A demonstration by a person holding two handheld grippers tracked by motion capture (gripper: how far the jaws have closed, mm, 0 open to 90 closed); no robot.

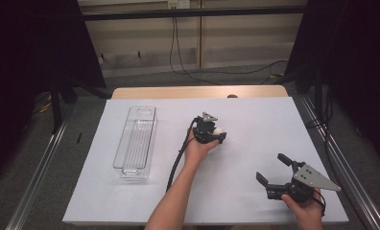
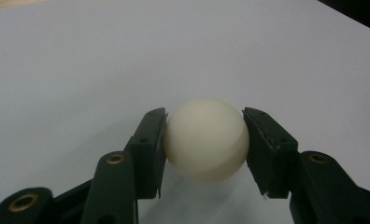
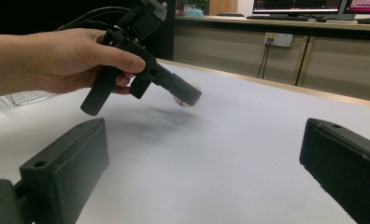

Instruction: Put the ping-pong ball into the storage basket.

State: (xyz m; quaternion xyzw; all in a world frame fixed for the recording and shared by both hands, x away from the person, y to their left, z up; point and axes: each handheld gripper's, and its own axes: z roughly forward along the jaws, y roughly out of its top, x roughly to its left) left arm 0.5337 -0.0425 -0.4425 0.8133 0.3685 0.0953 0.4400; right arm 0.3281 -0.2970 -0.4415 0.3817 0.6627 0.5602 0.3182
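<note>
The left hand-held gripper (image 2: 205, 140) pinches a white ball (image 2: 205, 139) between its jaws, lifted off the counter (image 1: 255, 120), to the right of the clear tray (image 1: 136, 141). The right hand-held gripper (image 1: 269, 168) rests farther right of the tray, jaws spread with nothing between them.

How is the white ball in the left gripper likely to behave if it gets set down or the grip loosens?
The white ball is round and smooth, so it would probably roll on the flat white table. The left gripper touches it only at two sides, so it may slip. It looks light, perhaps hollow.
</note>
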